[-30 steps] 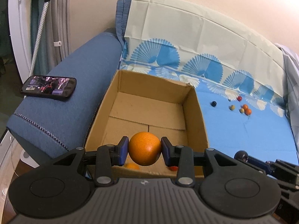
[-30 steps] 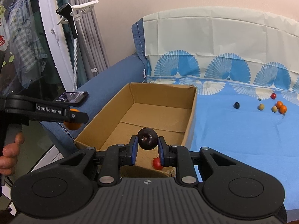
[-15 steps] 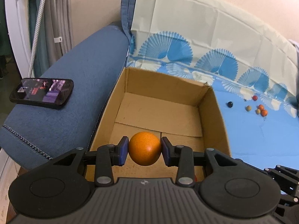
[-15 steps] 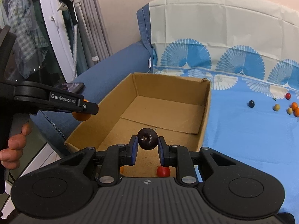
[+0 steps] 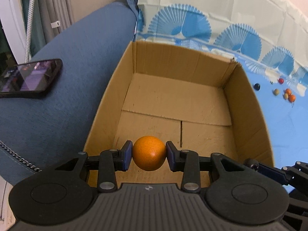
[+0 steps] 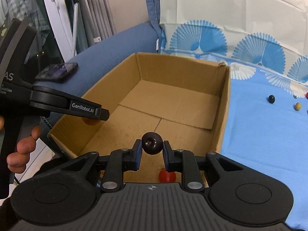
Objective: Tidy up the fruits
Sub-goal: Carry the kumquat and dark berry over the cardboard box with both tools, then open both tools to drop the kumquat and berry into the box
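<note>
Orange sat pinched in the left gripper; the right gripper pinched a dark plum over the cardboard box.

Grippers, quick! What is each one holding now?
Left gripper: closed on the orange.
Right gripper: closed on the dark plum.

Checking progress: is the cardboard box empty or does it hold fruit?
Not empty: a red fruit lies on the box floor.
</note>
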`<state>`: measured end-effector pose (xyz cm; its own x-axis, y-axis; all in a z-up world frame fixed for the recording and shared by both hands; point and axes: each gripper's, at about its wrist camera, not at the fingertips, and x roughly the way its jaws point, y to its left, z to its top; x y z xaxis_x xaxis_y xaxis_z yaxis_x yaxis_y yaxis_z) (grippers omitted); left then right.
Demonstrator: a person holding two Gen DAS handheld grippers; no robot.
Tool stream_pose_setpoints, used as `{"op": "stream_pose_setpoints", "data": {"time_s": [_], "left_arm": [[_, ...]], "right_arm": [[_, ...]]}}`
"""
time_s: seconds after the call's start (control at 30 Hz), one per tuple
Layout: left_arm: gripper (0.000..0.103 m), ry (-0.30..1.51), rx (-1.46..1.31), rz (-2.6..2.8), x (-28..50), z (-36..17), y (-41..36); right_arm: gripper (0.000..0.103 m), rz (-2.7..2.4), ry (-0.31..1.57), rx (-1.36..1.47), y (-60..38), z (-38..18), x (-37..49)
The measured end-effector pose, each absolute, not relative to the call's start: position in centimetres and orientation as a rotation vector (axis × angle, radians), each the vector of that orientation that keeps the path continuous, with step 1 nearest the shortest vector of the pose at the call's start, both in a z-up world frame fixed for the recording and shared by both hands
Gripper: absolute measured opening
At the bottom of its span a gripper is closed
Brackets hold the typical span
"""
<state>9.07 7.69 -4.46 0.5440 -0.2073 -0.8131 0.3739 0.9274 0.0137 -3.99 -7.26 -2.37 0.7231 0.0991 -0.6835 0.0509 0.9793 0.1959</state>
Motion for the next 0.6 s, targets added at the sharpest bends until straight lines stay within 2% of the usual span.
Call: {"op": "stream_pose_setpoints", "data": {"time_s": [0.6], "left_arm": [[0.043,1.011,0.285,-0.351,10.3,-8.5,6.6]], "right_arm": [[0.025,0.035,0.855,0.194,-7.6,-5.5,-2.1]]}}
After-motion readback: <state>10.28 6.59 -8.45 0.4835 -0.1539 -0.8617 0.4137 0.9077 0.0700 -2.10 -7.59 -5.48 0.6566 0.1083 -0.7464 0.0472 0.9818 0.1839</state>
